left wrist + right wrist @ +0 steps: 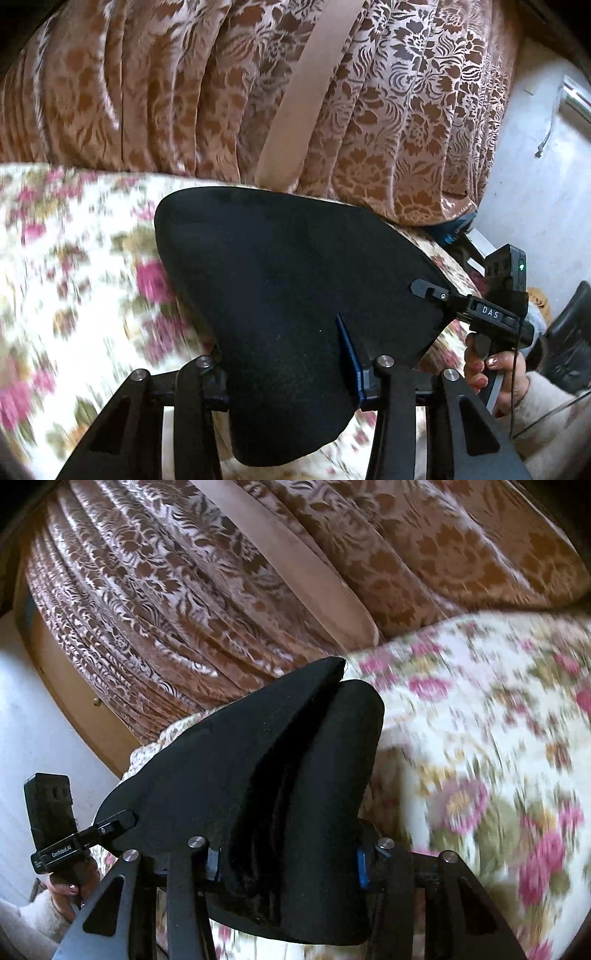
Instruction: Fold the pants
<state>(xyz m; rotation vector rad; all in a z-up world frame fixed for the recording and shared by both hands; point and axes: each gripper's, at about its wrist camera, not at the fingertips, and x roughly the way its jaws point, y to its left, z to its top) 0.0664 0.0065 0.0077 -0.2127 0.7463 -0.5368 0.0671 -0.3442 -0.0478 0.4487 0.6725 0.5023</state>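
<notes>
The black pants point(280, 280) hang stretched between both grippers above a floral bed cover point(74, 266). My left gripper point(291, 384) is shut on one edge of the pants; the cloth covers its fingertips. My right gripper point(430, 290) shows at the right of the left wrist view, clamped on the far edge. In the right wrist view the pants point(258, 760) bunch in folds through my right gripper point(288, 864), which is shut on them. My left gripper point(118, 821) grips the left corner there.
A brown floral curtain point(258, 92) hangs behind the bed. A white wall point(543, 206) stands at the right of the left wrist view. A wooden frame point(70, 686) and wall sit left in the right wrist view. The bed cover point(480, 738) spreads to the right.
</notes>
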